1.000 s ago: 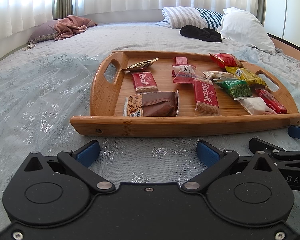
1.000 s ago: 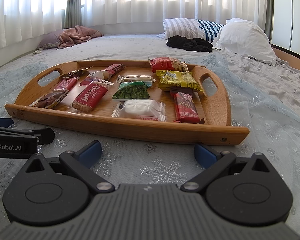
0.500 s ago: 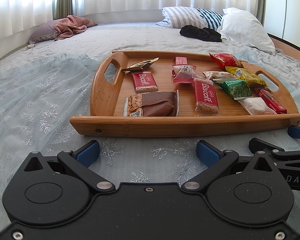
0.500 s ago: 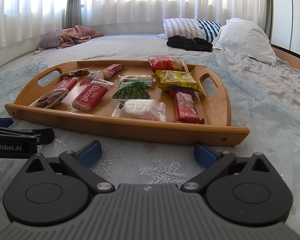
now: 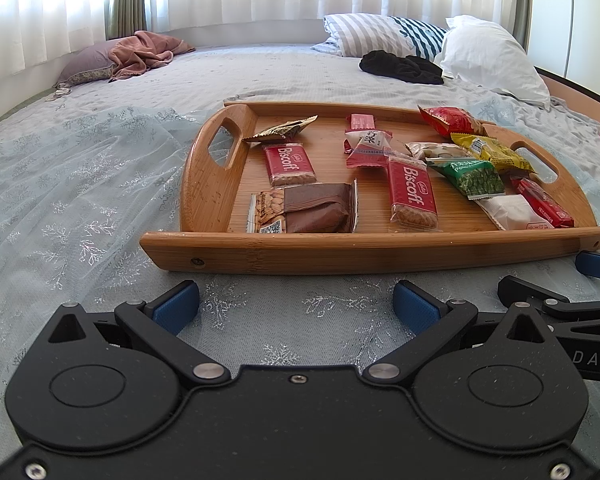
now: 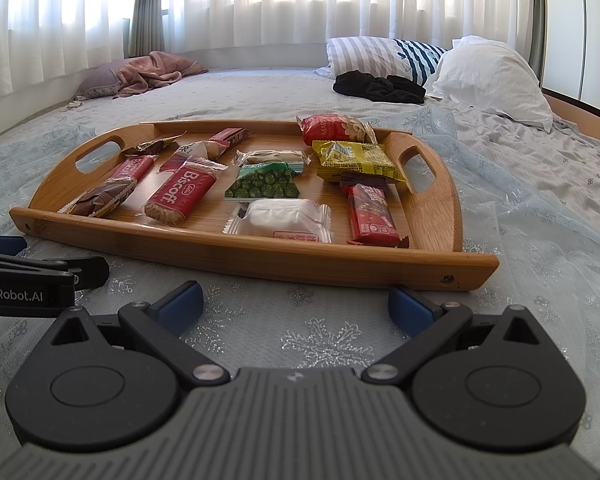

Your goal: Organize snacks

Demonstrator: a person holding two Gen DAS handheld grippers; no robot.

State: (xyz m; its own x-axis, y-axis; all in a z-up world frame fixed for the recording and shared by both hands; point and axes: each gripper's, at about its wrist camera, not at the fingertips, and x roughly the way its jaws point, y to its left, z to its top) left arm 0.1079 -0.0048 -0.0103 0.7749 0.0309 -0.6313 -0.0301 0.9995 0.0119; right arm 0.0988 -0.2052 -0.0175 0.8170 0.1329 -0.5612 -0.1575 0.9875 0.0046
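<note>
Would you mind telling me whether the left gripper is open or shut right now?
Open. The left gripper has its jaws spread wide with only the bedspread showing between them, short of the wooden tray.

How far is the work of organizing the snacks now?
Done: nothing that shows; the snacks lie mixed on the wooden tray, the two Biscoff packs apart. In hand: nothing; the left gripper and right gripper sit open on the bedspread before the tray. Left: all the sorting.
</note>
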